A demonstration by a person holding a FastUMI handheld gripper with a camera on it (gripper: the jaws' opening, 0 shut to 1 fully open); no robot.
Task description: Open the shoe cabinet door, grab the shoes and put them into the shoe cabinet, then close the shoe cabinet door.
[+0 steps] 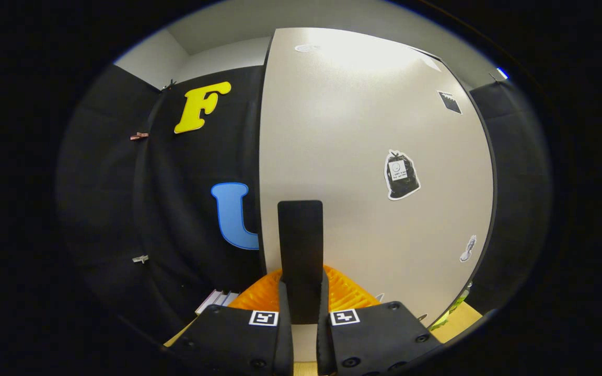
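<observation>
Overhead glare washes upper cabinet door [374, 130]; sharp centre, strong fisheye bending, dim edges.

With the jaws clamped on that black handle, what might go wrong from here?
The gripper is shut on the black handle of the pale cabinet door.
1. The handle is narrow and the grip sits low on it; pulling may let it slip.
2. The door edge lies near the black cloth wall and may snag it.

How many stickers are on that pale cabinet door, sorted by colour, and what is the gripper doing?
Black stickers: 2, a bag shape and a small square
Pale stickers: 2, one near the top, one low down
Total: 4
Gripper: 1, shut on the door's black handle.
</observation>
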